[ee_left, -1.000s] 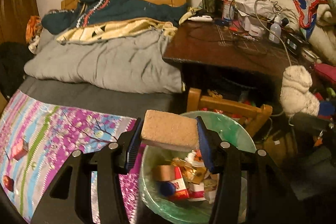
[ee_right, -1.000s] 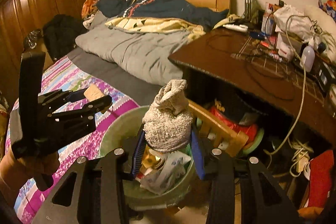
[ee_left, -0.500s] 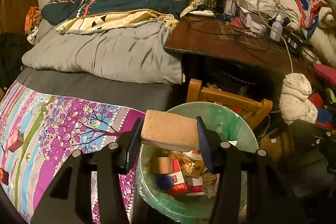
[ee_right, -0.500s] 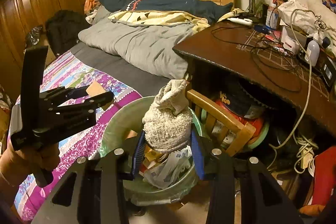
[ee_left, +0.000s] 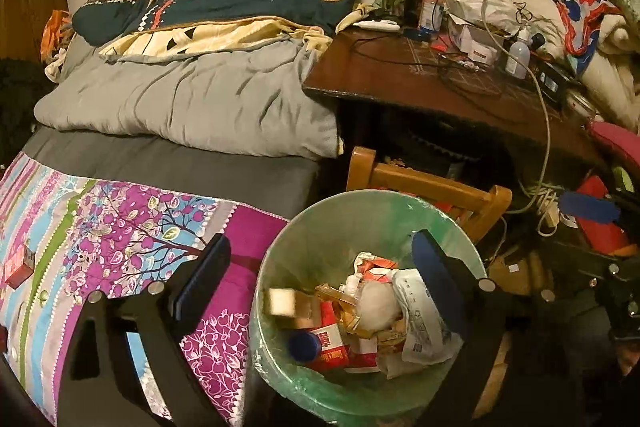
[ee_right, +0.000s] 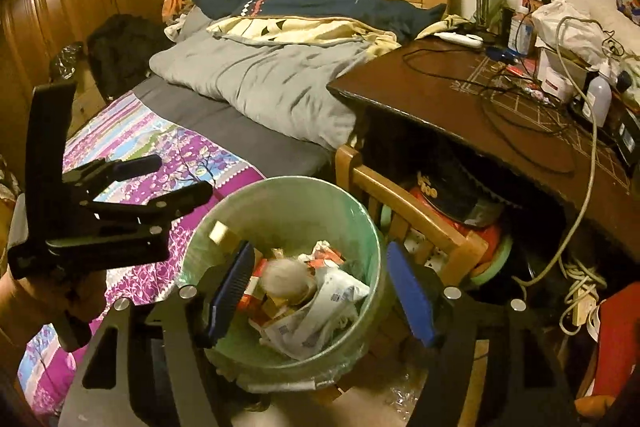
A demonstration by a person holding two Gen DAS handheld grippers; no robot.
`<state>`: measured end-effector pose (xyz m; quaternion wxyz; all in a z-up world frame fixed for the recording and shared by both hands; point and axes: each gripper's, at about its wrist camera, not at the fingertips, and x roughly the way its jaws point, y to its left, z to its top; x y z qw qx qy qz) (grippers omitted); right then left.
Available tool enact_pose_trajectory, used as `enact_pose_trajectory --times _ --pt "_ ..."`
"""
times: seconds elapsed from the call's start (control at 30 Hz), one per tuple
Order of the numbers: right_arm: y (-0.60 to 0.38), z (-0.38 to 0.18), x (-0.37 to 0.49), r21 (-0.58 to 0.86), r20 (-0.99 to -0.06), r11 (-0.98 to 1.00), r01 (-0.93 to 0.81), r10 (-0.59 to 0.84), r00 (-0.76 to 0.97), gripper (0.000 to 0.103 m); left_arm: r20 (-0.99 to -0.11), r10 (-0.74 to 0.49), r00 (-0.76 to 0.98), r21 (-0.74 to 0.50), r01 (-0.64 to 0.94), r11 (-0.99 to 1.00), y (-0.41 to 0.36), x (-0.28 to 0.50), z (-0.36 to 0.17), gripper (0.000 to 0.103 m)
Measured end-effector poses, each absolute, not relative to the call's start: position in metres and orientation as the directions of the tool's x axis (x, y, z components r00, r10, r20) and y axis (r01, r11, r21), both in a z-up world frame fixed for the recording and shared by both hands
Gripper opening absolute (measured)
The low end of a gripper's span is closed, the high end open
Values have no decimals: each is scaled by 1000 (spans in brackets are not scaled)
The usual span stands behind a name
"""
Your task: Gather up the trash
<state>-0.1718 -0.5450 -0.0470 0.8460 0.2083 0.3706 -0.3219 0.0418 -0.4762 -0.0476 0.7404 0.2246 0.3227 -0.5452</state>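
A green-lined trash bin (ee_left: 320, 223) (ee_right: 360, 223) stands on the floor beside the bed, holding several wrappers and boxes. My left gripper (ee_left: 320, 267) is open and empty above the bin. A tan sponge block (ee_left: 286, 303) (ee_right: 219, 231), blurred, is inside the bin at its left wall. My right gripper (ee_right: 320, 287) is open and empty over the bin. A pale woolly sock ball (ee_right: 286, 279) (ee_left: 378, 307) lies on the trash between its fingers. The left gripper also shows in the right wrist view (ee_right: 160, 179), held by a hand at the left.
A bed with a purple floral sheet (ee_left: 120, 227) and grey duvet (ee_left: 200, 107) lies left of the bin. A red box (ee_left: 18, 265) sits on the sheet. A wooden chair (ee_left: 432, 187) and cluttered dark desk (ee_left: 440, 87) stand behind it. Cables (ee_right: 576, 267) hang at the right.
Both grippers have opened. The left one let go of the tan sponge block and the right one let go of the sock ball; both things dropped into the bin.
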Motion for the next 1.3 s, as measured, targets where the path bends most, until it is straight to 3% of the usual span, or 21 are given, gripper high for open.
enact_pose_trajectory --times 0.2,0.3,0.4,0.5,0.83,1.3 --pt "-524 -44 -188 32 -735 692 721 -472 486 71 -680 -690 249 24 948 318 -457 26 -38 88" --pt "-506 -35 -206 -15 -671 663 749 -562 484 77 -624 -729 283 27 939 342 -436 14 -29 89" --pt "-489 -24 -225 -61 -565 619 783 -668 483 97 -594 -751 289 10 936 352 -423 5 -24 89" --pt "-474 -21 -239 -119 -475 589 799 -740 475 98 -554 -771 314 10 929 371 -406 -7 -24 89" --pt "-433 -28 -260 -134 -465 603 786 -739 487 98 -488 -784 385 99 916 388 -361 -45 -23 96" --pt "-418 -42 -275 -62 -569 616 785 -668 480 98 -521 -753 403 119 907 404 -338 -60 -29 97"
